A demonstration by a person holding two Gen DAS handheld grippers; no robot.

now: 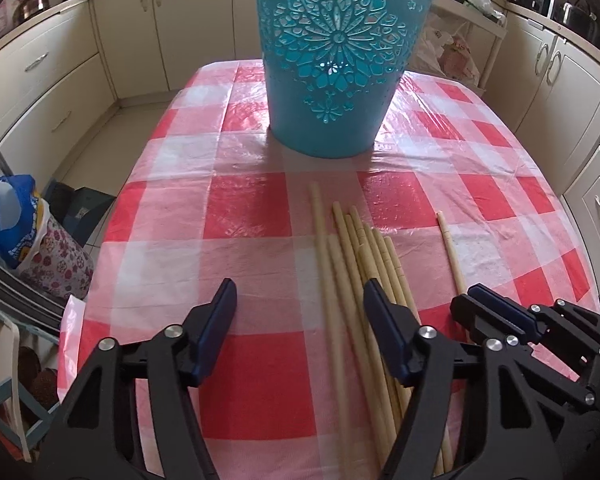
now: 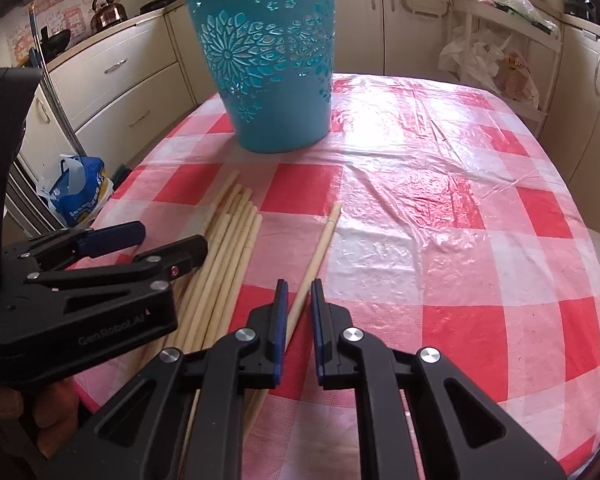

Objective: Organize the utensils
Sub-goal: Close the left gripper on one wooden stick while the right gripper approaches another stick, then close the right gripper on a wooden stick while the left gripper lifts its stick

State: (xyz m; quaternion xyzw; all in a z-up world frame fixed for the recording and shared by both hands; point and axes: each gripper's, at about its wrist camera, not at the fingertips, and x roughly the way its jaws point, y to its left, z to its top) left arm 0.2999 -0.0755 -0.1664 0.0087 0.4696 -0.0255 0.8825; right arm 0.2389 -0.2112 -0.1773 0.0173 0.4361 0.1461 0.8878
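A turquoise cut-out bucket (image 1: 332, 80) (image 2: 268, 72) stands upright at the far end of the checked table (image 1: 240, 380) (image 2: 460, 240). Several pale wooden chopsticks (image 1: 340, 272) (image 2: 228, 248) lie in a bundle on the cloth. My left gripper (image 1: 300, 292) (image 2: 172, 236) is open over them, its right finger above the bundle and its left finger off to the side. A single chopstick (image 1: 450, 248) (image 2: 320, 248) lies apart to the right. My right gripper (image 2: 299, 292) (image 1: 466, 296) straddles its near part, jaws nearly closed with a thin gap showing on each side of the stick.
Cream kitchen cabinets (image 1: 52, 80) ring the table. A blue and white bag (image 1: 16, 220) (image 2: 76, 192) sits on the floor at left. A white shelf with plastic bags (image 2: 496, 60) stands behind right. A kettle (image 2: 108, 10) sits on the counter.
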